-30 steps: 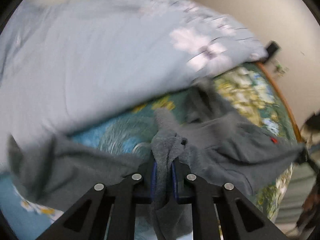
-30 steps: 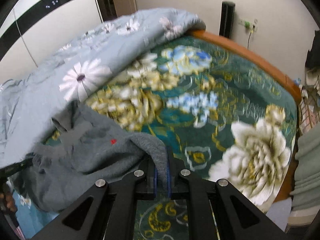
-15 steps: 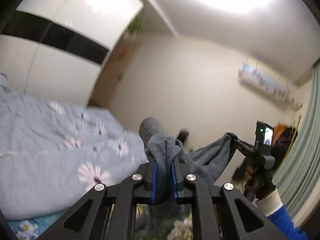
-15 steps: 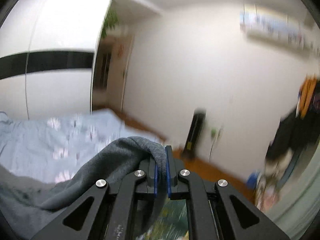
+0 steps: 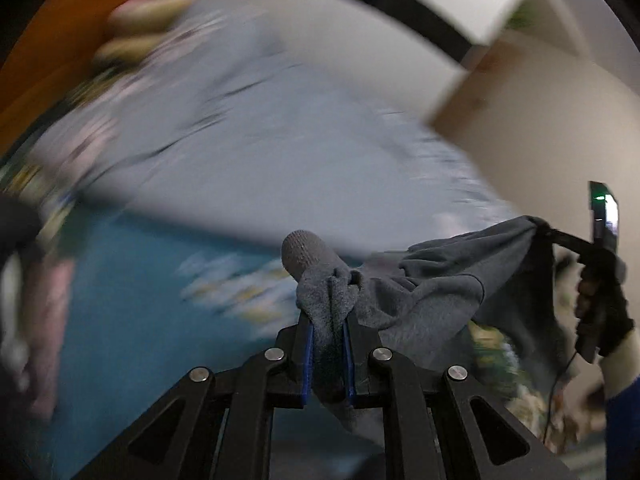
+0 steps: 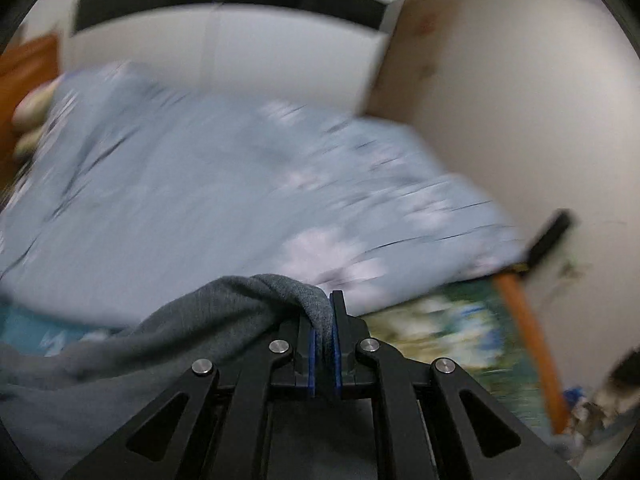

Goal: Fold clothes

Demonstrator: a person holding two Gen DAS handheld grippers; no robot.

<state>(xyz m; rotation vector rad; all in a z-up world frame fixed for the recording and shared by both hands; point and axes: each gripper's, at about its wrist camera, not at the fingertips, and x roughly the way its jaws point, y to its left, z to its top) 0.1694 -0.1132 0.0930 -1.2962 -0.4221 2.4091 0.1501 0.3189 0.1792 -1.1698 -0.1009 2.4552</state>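
Note:
A grey knit garment [image 5: 420, 296] hangs in the air between my two grippers above the bed. My left gripper [image 5: 327, 320] is shut on one bunched end of it, with a fold sticking up past the jaws. My right gripper [image 6: 324, 320] is shut on the other edge of the garment [image 6: 208, 320], which drapes away to the left. In the left wrist view the right gripper [image 5: 548, 232] shows at the far right, held by a gloved hand, with the cloth stretched to it.
A light blue flowered duvet [image 6: 200, 184] covers the far half of the bed. A teal and green floral bedspread [image 5: 132, 300] lies below. An orange wooden bed edge [image 6: 528, 340] runs along the right, next to a cream wall [image 6: 520, 100]. Both views are motion-blurred.
Both grippers, which had swung up toward the ceiling and wall with the garment, have tipped back down toward the bed. The garment stays clamped in both and is now spread between them.

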